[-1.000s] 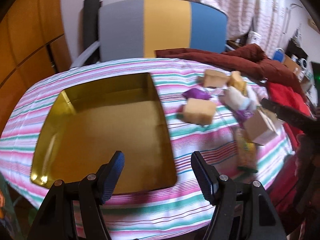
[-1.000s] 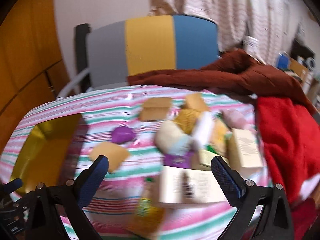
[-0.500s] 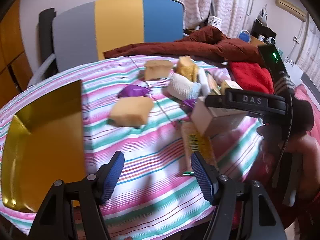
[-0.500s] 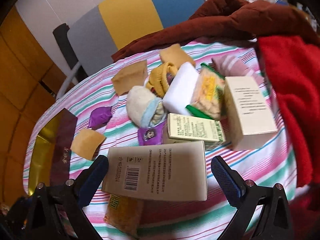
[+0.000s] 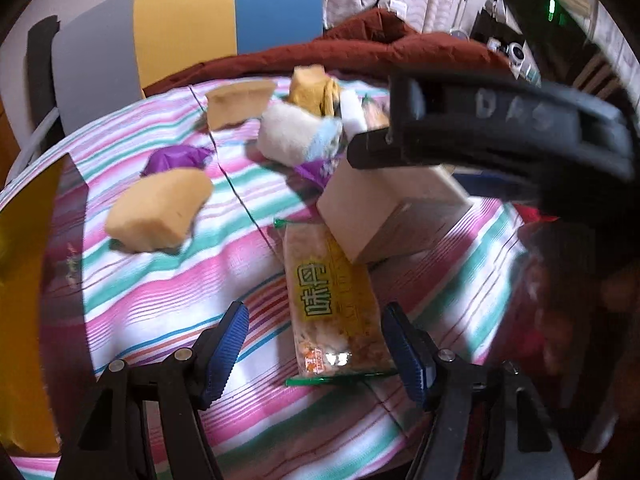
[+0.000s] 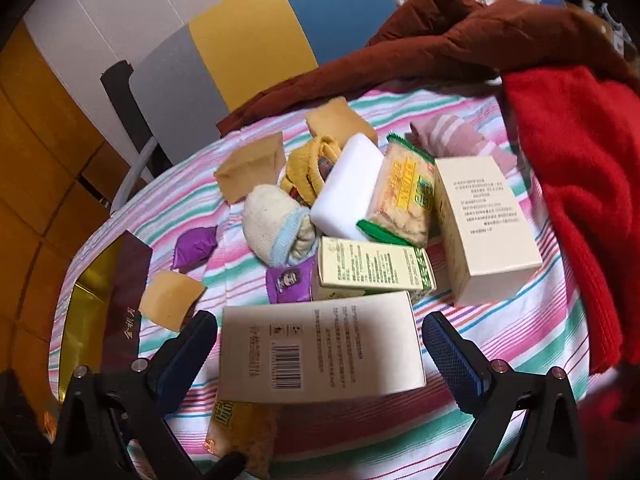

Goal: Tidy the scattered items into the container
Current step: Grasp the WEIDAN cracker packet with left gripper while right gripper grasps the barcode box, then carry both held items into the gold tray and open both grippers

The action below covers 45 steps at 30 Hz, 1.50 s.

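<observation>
My left gripper (image 5: 316, 344) is open and low over a yellow snack packet (image 5: 332, 300), which lies flat between its blue pads without touching them. My right gripper (image 6: 320, 348) is open around a cream box with a barcode (image 6: 320, 352); the box nearly fills the gap, and no pad visibly presses on it. One finger (image 5: 372, 152) of the right gripper shows above that box (image 5: 384, 216) in the left wrist view. The gold tray (image 6: 92, 320) sits at the left, and its rim (image 5: 24, 240) also shows in the left wrist view.
Scattered on the striped cloth are tan sponges (image 5: 160, 208), a purple packet (image 6: 194, 246), a rolled white sock (image 6: 276, 228), a white block (image 6: 344, 192), a cracker packet (image 6: 400, 196), a green-printed box (image 6: 372, 268) and a tall cream box (image 6: 484, 228). A red blanket (image 6: 580, 184) lies at the right.
Both views swung right, away from the gold tray and down toward the items. The snack packet came between the left fingers and the barcode box between the right fingers. Jaw widths look unchanged.
</observation>
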Each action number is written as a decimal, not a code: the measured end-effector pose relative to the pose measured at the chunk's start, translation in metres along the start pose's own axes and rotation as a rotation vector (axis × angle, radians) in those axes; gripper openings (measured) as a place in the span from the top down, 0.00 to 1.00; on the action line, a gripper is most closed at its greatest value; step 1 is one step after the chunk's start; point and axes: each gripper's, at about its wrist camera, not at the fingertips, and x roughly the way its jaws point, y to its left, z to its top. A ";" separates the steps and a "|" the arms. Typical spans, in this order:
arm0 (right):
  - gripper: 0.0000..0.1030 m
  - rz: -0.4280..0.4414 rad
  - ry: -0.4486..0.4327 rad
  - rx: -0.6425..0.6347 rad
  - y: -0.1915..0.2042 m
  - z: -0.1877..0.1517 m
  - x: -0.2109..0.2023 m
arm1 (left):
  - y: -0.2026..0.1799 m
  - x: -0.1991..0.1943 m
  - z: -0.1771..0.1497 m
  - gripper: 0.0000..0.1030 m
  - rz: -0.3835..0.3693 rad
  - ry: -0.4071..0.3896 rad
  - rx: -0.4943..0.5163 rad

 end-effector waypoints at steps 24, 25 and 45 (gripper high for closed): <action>0.04 0.039 0.043 -0.059 -0.005 0.008 0.023 | 0.030 0.006 -0.010 0.48 -0.127 -0.014 -0.100; 0.04 0.038 0.045 -0.067 -0.006 0.010 0.023 | 0.029 0.006 -0.010 0.49 -0.123 -0.015 -0.095; 0.05 0.108 -0.048 -0.159 0.016 0.016 -0.002 | 0.072 -0.068 -0.012 0.62 -0.161 -0.178 -0.138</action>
